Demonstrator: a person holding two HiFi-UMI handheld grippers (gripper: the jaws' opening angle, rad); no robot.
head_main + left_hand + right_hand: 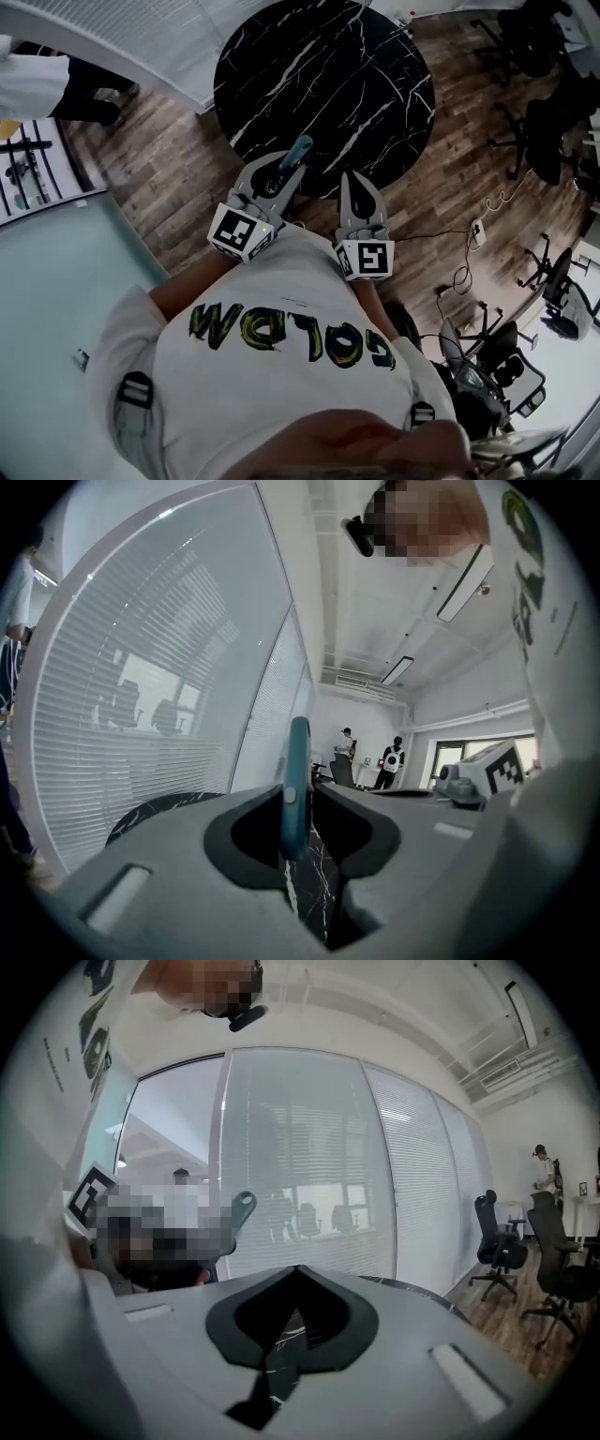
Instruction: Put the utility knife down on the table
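while you hold both grippers out in front of your chest, your left gripper point(281, 176) is clamped on the teal utility knife point(299, 150), which stands upright between its jaws and is up in the air by the near edge of the round black marble table point(328, 75). your right gripper point(359, 185), just to the right, has its jaws closed tip to tip with nothing between them.

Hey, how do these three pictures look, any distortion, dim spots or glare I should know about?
Head view: dim overall, wide-angle, the black marble table showing no glare. Left gripper view: fisheye with black corners, bright blinds, the utility knife fairly clear. Right gripper view: same fisheye, bright glass wall, mosaic patches laid over faces.
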